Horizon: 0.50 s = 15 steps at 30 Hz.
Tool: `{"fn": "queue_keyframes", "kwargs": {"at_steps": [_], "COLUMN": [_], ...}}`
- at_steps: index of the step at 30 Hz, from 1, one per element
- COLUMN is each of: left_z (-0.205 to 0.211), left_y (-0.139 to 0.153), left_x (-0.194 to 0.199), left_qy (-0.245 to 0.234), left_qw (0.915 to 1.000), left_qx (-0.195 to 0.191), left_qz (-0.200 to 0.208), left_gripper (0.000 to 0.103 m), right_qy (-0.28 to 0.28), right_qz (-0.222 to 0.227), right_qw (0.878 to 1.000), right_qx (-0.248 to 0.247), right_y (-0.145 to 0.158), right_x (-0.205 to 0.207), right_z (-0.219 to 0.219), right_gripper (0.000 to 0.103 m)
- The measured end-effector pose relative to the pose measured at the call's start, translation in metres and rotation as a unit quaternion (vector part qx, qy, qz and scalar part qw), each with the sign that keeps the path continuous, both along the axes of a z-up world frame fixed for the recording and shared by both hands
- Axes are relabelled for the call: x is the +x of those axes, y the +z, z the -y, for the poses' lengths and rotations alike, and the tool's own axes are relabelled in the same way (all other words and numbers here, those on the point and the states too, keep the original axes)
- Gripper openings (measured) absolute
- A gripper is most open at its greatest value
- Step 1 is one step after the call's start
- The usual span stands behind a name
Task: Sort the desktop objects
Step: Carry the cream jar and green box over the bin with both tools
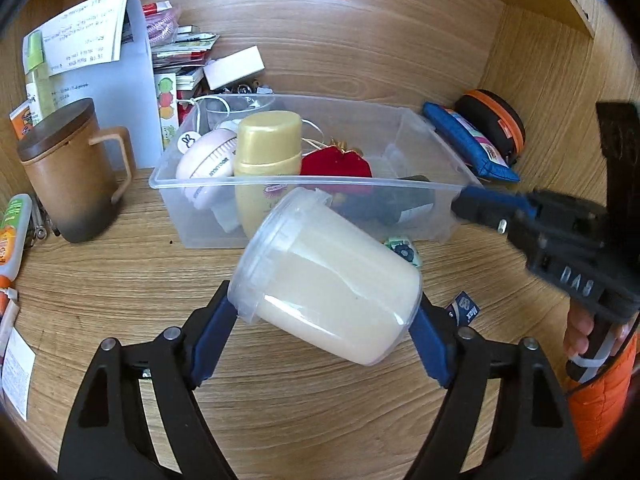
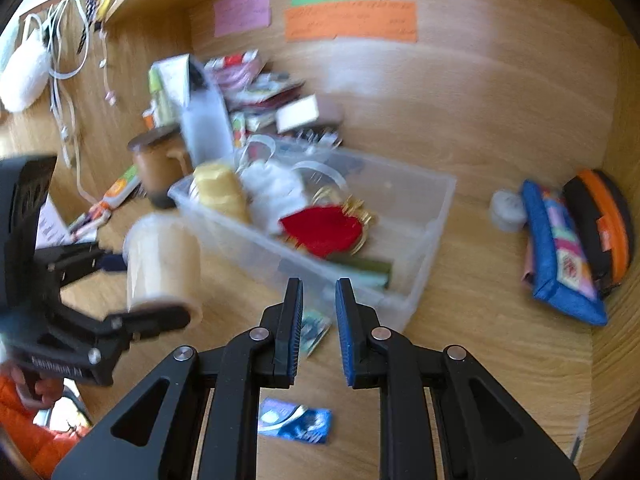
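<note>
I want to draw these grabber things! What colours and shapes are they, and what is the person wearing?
Both are black plastic. The left gripper and the right gripper have two long arms joined by round silver rivets, ending in flat blue ribbed pads. The right one's body bears raised letters, seen from the left camera, with a pistol handle below. The person wears a puffy orange sleeve.

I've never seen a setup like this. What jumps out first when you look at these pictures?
Front and centre, the left gripper holds a tilted clear tub of creamy stuff above the wooden desk. Just behind sits a clear plastic bin with a gold-capped bottle and something red inside. The right gripper waits nearby, holding nothing.
</note>
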<state>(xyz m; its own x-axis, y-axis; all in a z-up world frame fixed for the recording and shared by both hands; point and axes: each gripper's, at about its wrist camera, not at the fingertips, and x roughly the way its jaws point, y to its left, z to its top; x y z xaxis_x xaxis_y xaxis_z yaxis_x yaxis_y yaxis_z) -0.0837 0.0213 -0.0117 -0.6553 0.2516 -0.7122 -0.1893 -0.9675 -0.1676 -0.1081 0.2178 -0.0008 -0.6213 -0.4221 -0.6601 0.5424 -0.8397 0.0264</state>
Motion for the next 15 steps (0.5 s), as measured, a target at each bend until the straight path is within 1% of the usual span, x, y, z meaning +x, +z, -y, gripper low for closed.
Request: {"fn": "queue_keyframes", "kwargs": {"at_steps": [5, 7, 8, 9, 10, 11, 12, 13, 15], "left_z": [0.015, 0.019, 0.021, 0.022, 0.023, 0.024, 0.025, 0.026, 0.027], "left_y": [0.002, 0.002, 0.003, 0.003, 0.003, 0.004, 0.005, 0.006, 0.008], "left_x": [0.004, 0.005, 0.006, 0.006, 0.007, 0.008, 0.009, 0.009, 0.011], "left_qy": [0.012, 0.014, 0.014, 0.014, 0.013, 0.012, 0.01, 0.009, 0.005], "left_qw": [0.9998, 0.9998, 0.9998, 0.9997, 0.9997, 0.9998, 0.9997, 0.9997, 0.9996], "left_qx": [0.012, 0.015, 0.017, 0.018, 0.017, 0.018, 0.019, 0.021, 0.024], "left_qz": [-0.001, -0.003, -0.004, -0.004, -0.006, -0.007, -0.008, -0.009, -0.015], "left_gripper": [0.08, 0.08, 0.08, 0.08, 0.08, 0.08, 0.08, 0.08, 0.08], "right_qy": [0.016, 0.013, 0.008, 0.005, 0.003, -0.001, -0.007, -0.013, -0.017], "right_qz": [0.04, 0.059, 0.07, 0.07, 0.078, 0.081, 0.084, 0.089, 0.093], "right_qw": [0.998, 0.997, 0.996, 0.996, 0.996, 0.996, 0.995, 0.994, 0.994], "right_qx": [0.048, 0.054, 0.052, 0.048, 0.046, 0.045, 0.05, 0.056, 0.058], "right_y": [-0.03, -0.04, -0.044, -0.043, -0.043, -0.044, -0.045, -0.047, -0.052], "right_x": [-0.001, -0.007, -0.012, -0.014, -0.018, -0.02, -0.023, -0.025, -0.027], "right_z": [0.02, 0.024, 0.024, 0.024, 0.025, 0.026, 0.027, 0.028, 0.031], "right_gripper": [0.015, 0.015, 0.017, 0.023, 0.026, 0.032, 0.04, 0.044, 0.044]}}
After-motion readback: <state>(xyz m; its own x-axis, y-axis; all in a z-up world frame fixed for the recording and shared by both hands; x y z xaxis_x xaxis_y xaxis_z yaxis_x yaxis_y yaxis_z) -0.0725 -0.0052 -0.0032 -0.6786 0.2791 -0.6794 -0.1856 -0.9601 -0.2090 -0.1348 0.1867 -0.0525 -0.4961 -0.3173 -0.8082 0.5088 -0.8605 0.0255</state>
